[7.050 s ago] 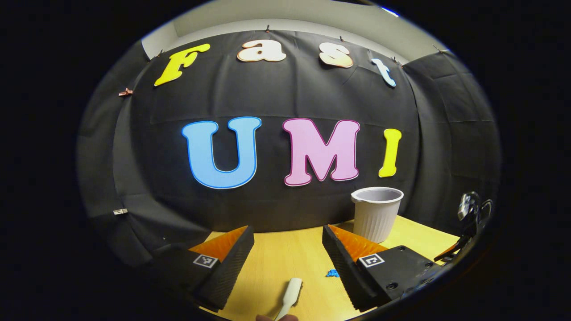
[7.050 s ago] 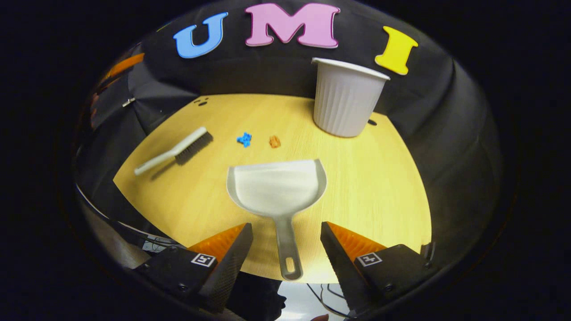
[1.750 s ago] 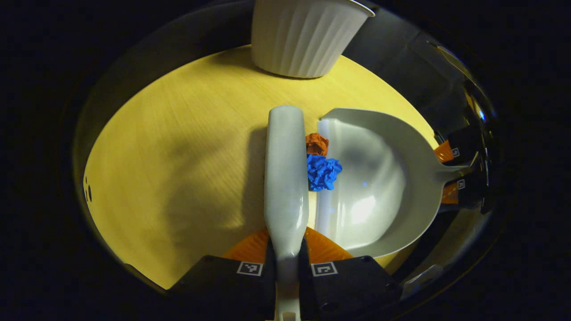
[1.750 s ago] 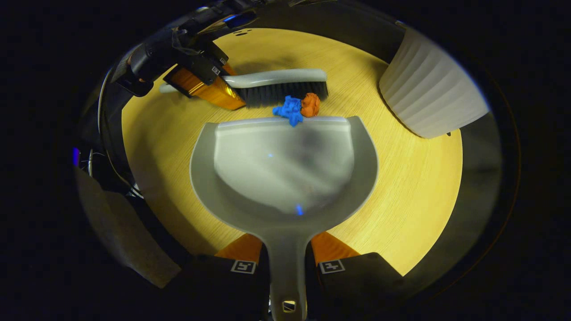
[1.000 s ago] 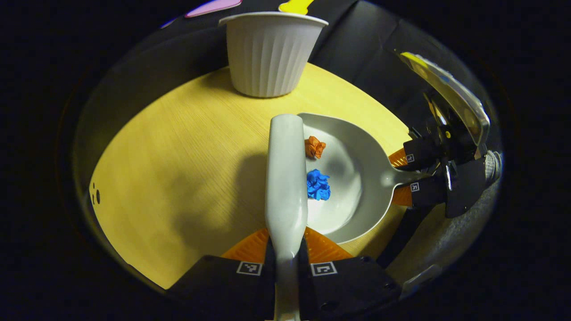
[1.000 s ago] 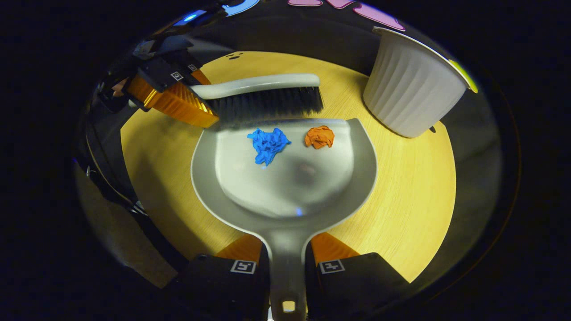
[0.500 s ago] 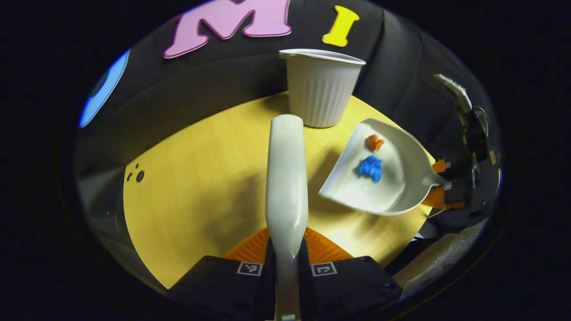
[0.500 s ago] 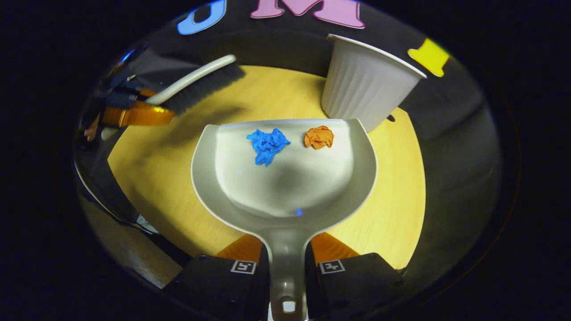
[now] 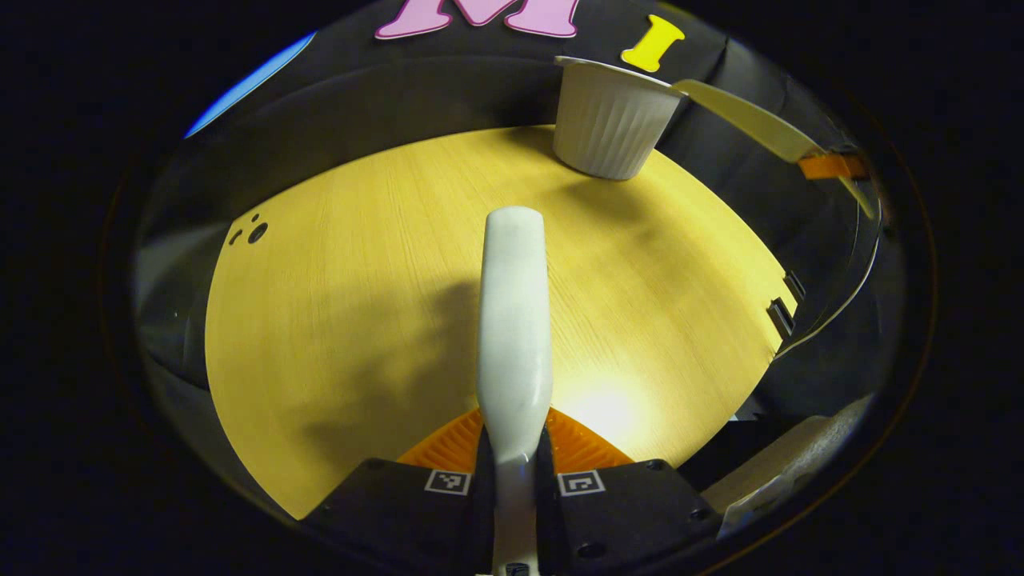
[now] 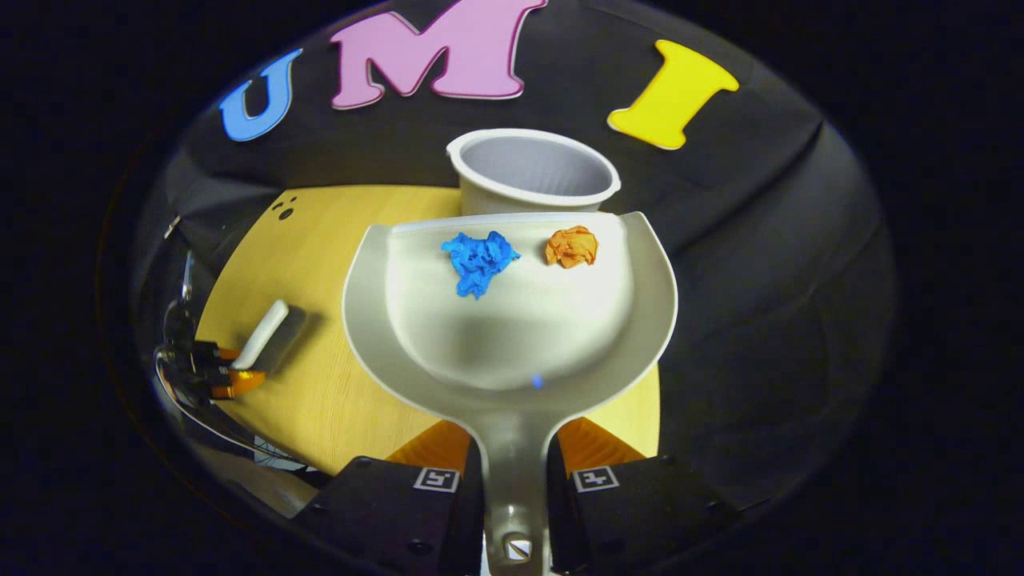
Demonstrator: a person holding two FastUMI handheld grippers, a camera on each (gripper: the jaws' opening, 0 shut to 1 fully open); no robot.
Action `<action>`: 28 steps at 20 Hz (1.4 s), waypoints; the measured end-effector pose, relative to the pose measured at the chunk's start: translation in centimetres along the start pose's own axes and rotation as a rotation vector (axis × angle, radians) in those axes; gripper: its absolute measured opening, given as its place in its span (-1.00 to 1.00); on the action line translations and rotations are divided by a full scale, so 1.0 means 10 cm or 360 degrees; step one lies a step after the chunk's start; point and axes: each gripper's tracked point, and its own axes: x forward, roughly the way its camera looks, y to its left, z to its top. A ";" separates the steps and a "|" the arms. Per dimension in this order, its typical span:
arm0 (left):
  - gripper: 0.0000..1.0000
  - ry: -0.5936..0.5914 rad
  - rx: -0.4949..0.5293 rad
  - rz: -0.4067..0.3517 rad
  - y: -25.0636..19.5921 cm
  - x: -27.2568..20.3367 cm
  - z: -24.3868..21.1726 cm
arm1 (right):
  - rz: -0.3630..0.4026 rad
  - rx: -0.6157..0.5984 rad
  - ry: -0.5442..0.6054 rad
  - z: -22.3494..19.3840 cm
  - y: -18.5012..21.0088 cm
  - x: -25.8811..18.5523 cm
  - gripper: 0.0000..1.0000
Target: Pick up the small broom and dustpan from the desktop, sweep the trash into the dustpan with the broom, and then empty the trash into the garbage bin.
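Note:
My right gripper (image 10: 514, 472) is shut on the handle of the pale grey dustpan (image 10: 512, 336), held up in the air with its lip over the near rim of the white ribbed garbage bin (image 10: 532, 172). A crumpled blue scrap (image 10: 478, 260) and an orange scrap (image 10: 572, 246) lie in the pan near its lip. My left gripper (image 9: 514, 464) is shut on the handle of the small broom (image 9: 514, 320), whose white back points out over the yellow desktop (image 9: 360, 280). In the left gripper view the bin (image 9: 608, 120) stands at the far edge, with the dustpan (image 9: 752, 120) raised beside its rim.
In the right gripper view the broom (image 10: 264, 336) and the left gripper (image 10: 212, 372) sit low at the left over the desktop (image 10: 320, 384). Two small dark holes (image 9: 248, 234) mark the desktop's far left. The desktop's right edge (image 9: 780, 308) has a notch.
The right gripper has lifted the dustpan, with both scraps in it, up off the desktop to the bin's rim. The left gripper has drawn the broom back to the left.

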 end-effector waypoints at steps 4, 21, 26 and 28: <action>-0.50 0.0007 -0.0016 -0.0014 0.08 0.01 -0.13 | -0.0148 -0.0016 0.0019 -0.02 0.00 0.00 -0.27; -0.53 0.0014 -0.0119 0.0003 0.23 0.06 -0.27 | -0.0477 -0.0708 0.0460 0.18 -0.89 -0.57 -0.28; -0.53 0.0014 -0.0160 0.0010 0.24 0.06 -0.29 | -0.0499 -0.0841 0.0637 0.22 -0.98 -0.67 -0.20; -0.53 0.0012 -0.0167 0.0010 0.23 0.05 -0.29 | -0.0452 -0.0909 0.0645 0.25 -0.94 -0.66 -0.28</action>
